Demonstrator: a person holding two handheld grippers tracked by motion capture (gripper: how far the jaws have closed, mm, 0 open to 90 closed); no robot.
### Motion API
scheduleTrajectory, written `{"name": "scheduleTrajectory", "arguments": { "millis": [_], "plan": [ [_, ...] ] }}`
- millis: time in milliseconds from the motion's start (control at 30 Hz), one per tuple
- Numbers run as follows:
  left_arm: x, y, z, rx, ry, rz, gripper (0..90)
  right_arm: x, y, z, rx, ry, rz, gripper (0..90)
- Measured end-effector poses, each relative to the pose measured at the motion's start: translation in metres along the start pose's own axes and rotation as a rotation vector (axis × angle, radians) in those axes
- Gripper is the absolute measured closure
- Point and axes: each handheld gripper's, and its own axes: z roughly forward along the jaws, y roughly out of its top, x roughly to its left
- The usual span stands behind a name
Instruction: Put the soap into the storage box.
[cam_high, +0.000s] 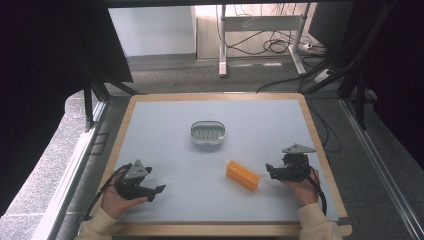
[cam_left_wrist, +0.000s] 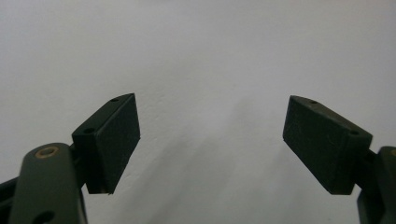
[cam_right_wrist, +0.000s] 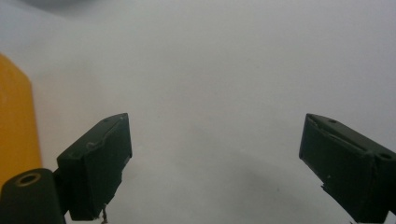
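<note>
Small oval metal dish (cam_high: 207, 133) at table (cam_high: 165, 112) centre-far, perforated insert inside, no other contents seen. Orange block (cam_high: 243, 175) right of centre, near. Left gripper (cam_high: 159, 189) near-left, right gripper (cam_high: 268, 169) near-right: jaws wide apart, holding nothing. Right gripper view catches block at left edge (cam_right_wrist: 16, 121).

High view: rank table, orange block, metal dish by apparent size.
1. Table, largest by far.
2. Orange block and metal dish: look about alike; the dish sits farther from the camera, so no ranking.

Orange block (cam_high: 243, 176) lies near metal dish (cam_high: 207, 132).
</note>
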Motion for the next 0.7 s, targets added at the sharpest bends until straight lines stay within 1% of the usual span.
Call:
{"name": "scheduleTrajectory", "arguments": {
  "millis": [67, 167, 233, 367, 433, 500, 633, 700],
  "plan": [
    [-0.002, 0.000, 0.000, -0.004, 0.002, 0.005, 18.9, 0.001, -0.001, -0.001, 0.013, 0.008, -0.021, 9.4],
    [-0.005, 0.000, 0.000, 0.000, -0.008, 0.015, 18.9, 0.002, -0.001, -0.002, 0.016, 0.013, -0.024, 9.7],
    [-0.007, 0.000, 0.000, 0.002, -0.005, 0.027, 18.9, 0.003, -0.001, -0.003, 0.019, 0.021, -0.027, 9.8],
    [-0.008, -0.001, 0.000, 0.005, 0.004, 0.037, 18.9, 0.006, 0.001, -0.007, 0.016, 0.014, -0.039, 10.1],
    [-0.007, -0.002, -0.001, 0.002, 0.004, 0.034, 18.9, 0.009, 0.001, -0.010, 0.019, 0.014, -0.042, 10.3],
    [-0.006, -0.002, -0.001, 0.001, 0.002, 0.031, 18.9, 0.009, 0.001, -0.012, 0.019, 0.004, -0.040, 10.5],
    [-0.003, -0.002, 0.000, -0.001, 0.005, 0.022, 18.9, 0.005, 0.000, -0.015, 0.010, 0.006, -0.028, 11.6],
    [-0.003, -0.002, 0.001, 0.003, 0.006, 0.025, 18.9, 0.004, -0.001, -0.015, 0.007, 0.007, -0.023, 11.7]
  ]
}}
